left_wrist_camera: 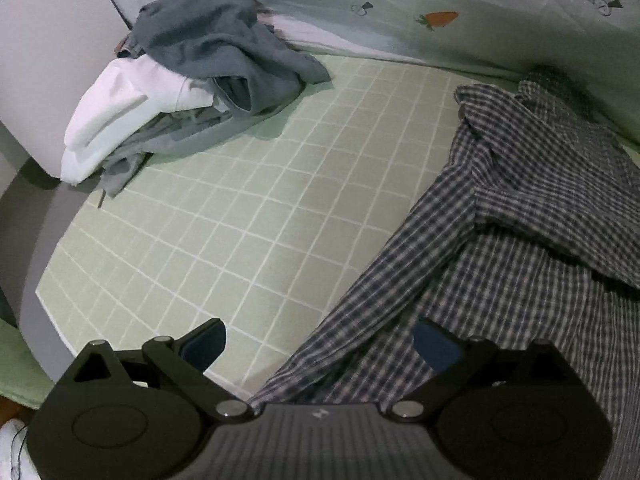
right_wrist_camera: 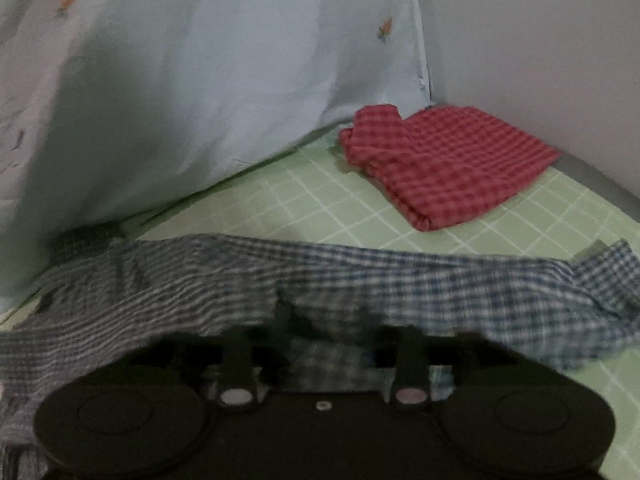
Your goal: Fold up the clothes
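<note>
A dark blue and white checked shirt [left_wrist_camera: 520, 240] lies rumpled over the right side of the green grid mat [left_wrist_camera: 240, 220]. My left gripper [left_wrist_camera: 320, 344] is open wide over the shirt's left edge. Its right finger [left_wrist_camera: 436, 350] is above the cloth and its left finger [left_wrist_camera: 204, 344] above bare mat. In the blurred right wrist view the same shirt [right_wrist_camera: 360, 280] stretches across the mat [right_wrist_camera: 500, 240]. My right gripper [right_wrist_camera: 326, 340] stands with its jaws apart and loose shirt cloth between them. Its fingertips are partly hidden by that cloth.
A heap of grey and white clothes [left_wrist_camera: 192, 80] sits at the mat's far left corner. A folded red checked garment [right_wrist_camera: 448, 164] rests in the far right corner. A pale carrot-print sheet [left_wrist_camera: 400, 8] hangs behind, and a white wall [right_wrist_camera: 540, 40] closes the right side.
</note>
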The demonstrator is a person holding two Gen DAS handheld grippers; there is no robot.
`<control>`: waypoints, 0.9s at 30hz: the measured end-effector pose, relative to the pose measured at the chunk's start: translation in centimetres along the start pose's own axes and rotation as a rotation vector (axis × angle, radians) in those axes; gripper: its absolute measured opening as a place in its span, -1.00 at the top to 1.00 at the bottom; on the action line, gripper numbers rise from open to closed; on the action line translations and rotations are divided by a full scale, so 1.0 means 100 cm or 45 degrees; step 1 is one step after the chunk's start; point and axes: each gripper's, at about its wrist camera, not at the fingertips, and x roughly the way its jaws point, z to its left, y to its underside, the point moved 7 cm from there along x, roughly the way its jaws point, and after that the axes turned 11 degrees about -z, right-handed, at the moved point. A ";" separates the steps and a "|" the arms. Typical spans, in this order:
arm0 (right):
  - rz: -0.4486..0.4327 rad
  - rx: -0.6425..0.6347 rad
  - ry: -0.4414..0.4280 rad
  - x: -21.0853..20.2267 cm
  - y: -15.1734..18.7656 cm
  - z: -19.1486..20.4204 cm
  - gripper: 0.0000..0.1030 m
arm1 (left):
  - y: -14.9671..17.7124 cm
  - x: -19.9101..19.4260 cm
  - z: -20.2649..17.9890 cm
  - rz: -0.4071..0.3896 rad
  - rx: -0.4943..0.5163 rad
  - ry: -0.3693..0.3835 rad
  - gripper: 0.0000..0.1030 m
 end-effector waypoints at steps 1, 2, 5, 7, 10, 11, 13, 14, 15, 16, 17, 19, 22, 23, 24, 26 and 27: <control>-0.006 0.001 -0.010 -0.010 0.004 0.007 -0.14 | 0.003 0.000 0.005 -0.008 0.002 0.020 -0.93; -0.009 0.010 -0.027 -0.022 0.010 0.016 -0.43 | 0.006 0.001 0.010 -0.016 0.005 0.041 -0.93; -0.016 0.039 -0.078 -0.058 0.028 0.043 -1.00 | 0.014 0.002 0.033 -0.016 0.000 0.107 -0.93; -0.021 0.046 -0.158 -0.086 0.045 0.068 -1.00 | 0.016 -0.001 0.050 -0.044 -0.012 0.171 -0.93; -0.015 0.016 -0.269 -0.121 0.076 0.112 -1.00 | 0.017 -0.004 0.075 -0.092 0.005 0.265 -0.93; -0.004 0.010 -0.294 -0.130 0.088 0.126 -1.00 | 0.017 -0.005 0.083 -0.104 0.012 0.287 -0.93; 0.032 0.021 -0.343 -0.148 0.112 0.155 -1.00 | 0.017 -0.005 0.099 -0.122 0.024 0.329 -0.94; 0.057 0.036 -0.372 -0.157 0.126 0.169 -1.00 | 0.017 -0.004 0.108 -0.124 0.028 0.347 -0.94; 0.084 0.045 -0.398 -0.164 0.139 0.183 -1.00 | 0.017 -0.003 0.116 -0.126 0.033 0.363 -0.94; 0.117 0.045 -0.418 -0.169 0.152 0.197 -1.00 | 0.017 -0.002 0.124 -0.128 0.041 0.378 -0.94; 0.150 0.044 -0.438 -0.175 0.165 0.210 -1.00 | 0.018 -0.001 0.133 -0.130 0.051 0.386 -0.94; 0.219 0.039 -0.498 -0.186 0.189 0.238 -1.00 | 0.019 0.002 0.149 -0.135 0.073 0.389 -0.94; 0.304 -0.003 -0.563 -0.202 0.220 0.275 -1.00 | 0.023 0.007 0.173 -0.127 0.087 0.393 -0.94; 0.333 -0.023 -0.577 -0.205 0.228 0.286 -1.00 | 0.025 0.010 0.180 -0.119 0.086 0.395 -0.94; 0.364 -0.041 -0.588 -0.207 0.235 0.297 -1.00 | 0.027 0.012 0.187 -0.112 0.084 0.396 -0.94; 0.422 -0.063 -0.613 -0.212 0.249 0.313 -0.94 | 0.030 0.016 0.199 -0.095 0.083 0.394 -0.94; 0.452 -0.070 -0.628 -0.216 0.255 0.320 -0.82 | 0.032 0.018 0.204 -0.086 0.083 0.392 -0.94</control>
